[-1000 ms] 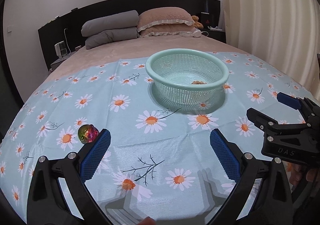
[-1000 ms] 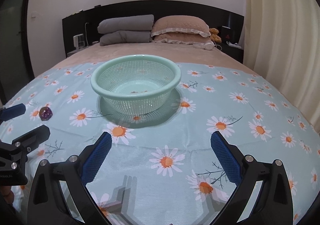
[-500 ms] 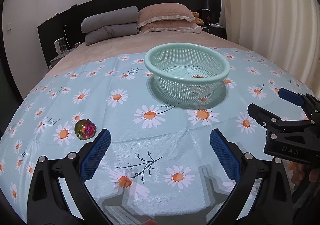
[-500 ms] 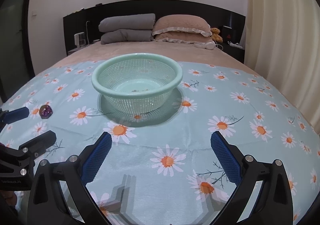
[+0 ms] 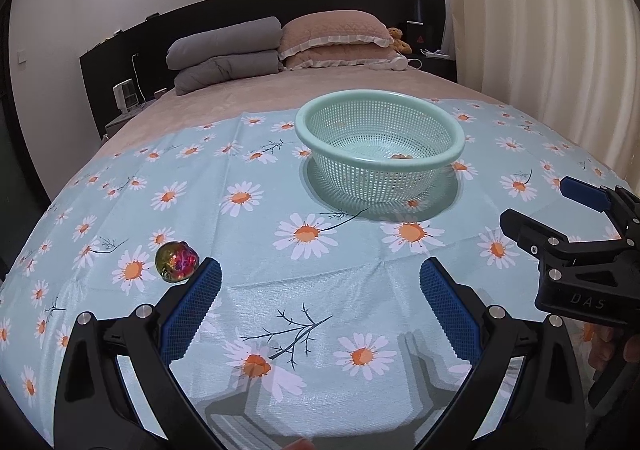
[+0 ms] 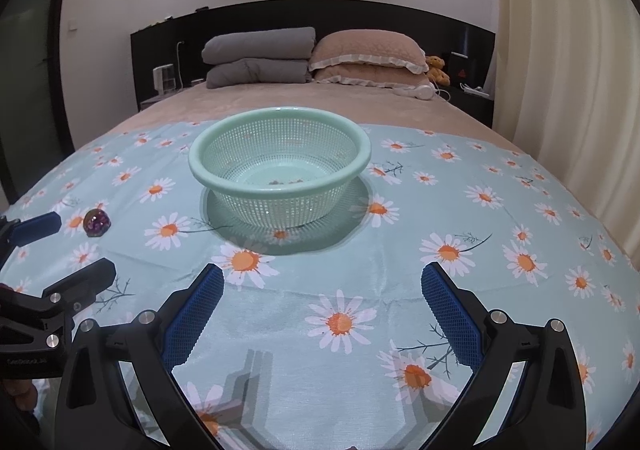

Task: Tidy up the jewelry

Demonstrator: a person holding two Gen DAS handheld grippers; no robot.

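sitting in the basket (image 5: 320,120) already are a few small pieces (too small to identify); left of it one iridescent bead (image 5: 177,261) remains on the cloth, left gripper (image 5: 320,292) and right gripper (image 6: 322,296) both spread apart, empty.

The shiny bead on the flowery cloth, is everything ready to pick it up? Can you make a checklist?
1. Left hand-held gripper open wide enough: ok, jaws spread apart and holding nothing.
2. Bead in plain sight: ok, it lies alone on the cloth.
3. Bead between the jaws: not ok, it sits just outside the left finger, so the gripper must shift left.
4. Basket upright and open: ok, with some small pieces already inside.
5. Right hand-held gripper out of the way: ok, open and off to the right.
6. Bead will not roll: cannot tell.
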